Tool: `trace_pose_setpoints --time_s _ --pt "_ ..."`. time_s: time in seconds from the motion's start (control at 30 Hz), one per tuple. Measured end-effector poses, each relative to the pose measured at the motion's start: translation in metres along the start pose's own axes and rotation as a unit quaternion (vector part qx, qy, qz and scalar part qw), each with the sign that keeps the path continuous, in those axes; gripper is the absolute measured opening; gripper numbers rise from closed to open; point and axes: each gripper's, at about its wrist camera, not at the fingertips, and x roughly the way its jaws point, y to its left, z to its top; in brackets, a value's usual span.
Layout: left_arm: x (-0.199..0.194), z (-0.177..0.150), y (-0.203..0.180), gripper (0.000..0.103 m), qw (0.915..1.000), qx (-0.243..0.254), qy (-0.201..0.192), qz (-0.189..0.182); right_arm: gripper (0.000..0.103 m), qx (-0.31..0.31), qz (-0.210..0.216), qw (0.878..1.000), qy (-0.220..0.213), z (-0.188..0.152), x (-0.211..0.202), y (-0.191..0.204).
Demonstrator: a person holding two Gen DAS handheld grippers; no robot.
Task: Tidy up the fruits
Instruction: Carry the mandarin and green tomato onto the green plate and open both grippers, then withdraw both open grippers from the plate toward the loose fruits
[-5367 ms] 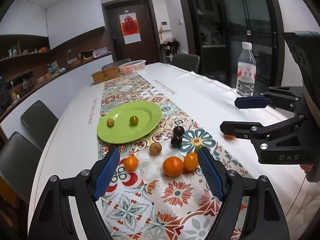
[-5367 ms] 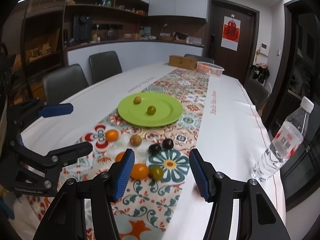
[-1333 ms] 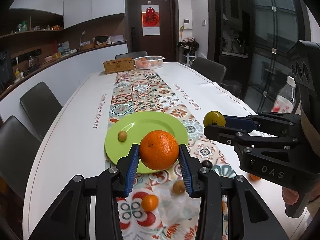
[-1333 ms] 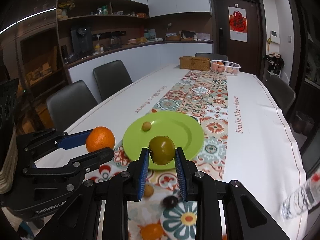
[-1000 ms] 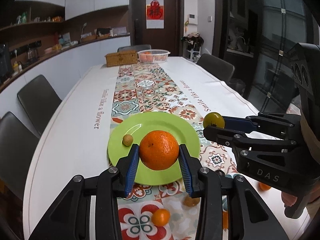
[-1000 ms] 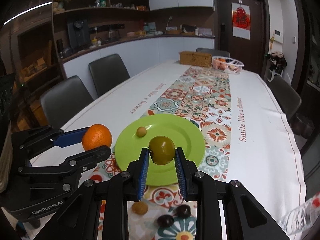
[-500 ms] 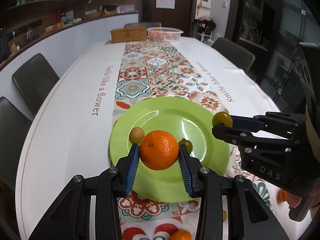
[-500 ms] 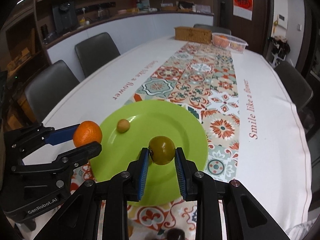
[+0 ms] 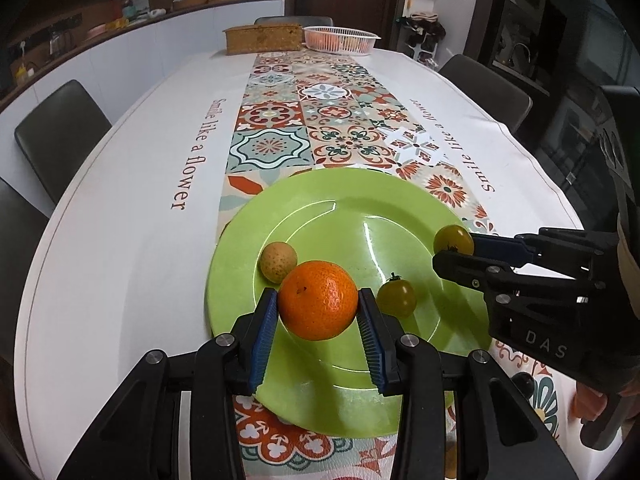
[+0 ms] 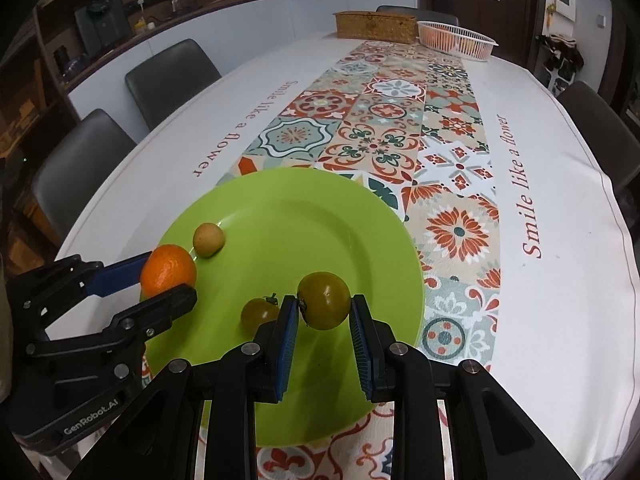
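My left gripper [image 9: 318,314] is shut on an orange [image 9: 318,300] and holds it just above the near left part of the green plate [image 9: 320,208]. My right gripper [image 10: 323,316] is shut on a green tomato [image 10: 323,300] and holds it over the plate's [image 10: 300,200] near right part. On the plate lie a small tan fruit [image 9: 278,261] and a second green tomato [image 9: 397,298]; both also show in the right wrist view, the tan fruit [image 10: 208,239] and the tomato [image 10: 258,313]. The right gripper shows in the left wrist view [image 9: 454,249], the left gripper in the right wrist view [image 10: 170,280].
The plate sits on a patterned runner [image 9: 320,120] on a white-clothed table [image 9: 120,240]. A wicker box [image 9: 262,39] and a pink basket [image 9: 340,39] stand at the far end. Chairs [image 9: 56,136] line both sides. A dark fruit [image 9: 522,381] lies near the right gripper's body.
Both grippers have moved forward and down over the plate with their fruits still held. The plate now looks larger and closer.
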Motion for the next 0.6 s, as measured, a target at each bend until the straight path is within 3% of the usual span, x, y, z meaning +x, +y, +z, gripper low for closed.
trace_pose_setpoints --time_s 0.1,0.17,0.6 --pt "-0.001 0.001 -0.001 0.040 1.0000 0.004 0.000 0.005 0.030 -0.001 -0.001 1.000 0.001 0.001 0.001 0.000" --pt "-0.005 0.001 -0.002 0.049 0.9998 0.007 -0.008 0.014 0.035 0.003 0.002 1.000 -0.001 -0.001 -0.002 -0.001" --pt "-0.059 -0.010 -0.019 0.054 0.9974 0.028 -0.042 0.052 0.036 -0.018 -0.002 0.999 -0.049 -0.020 -0.057 0.011"
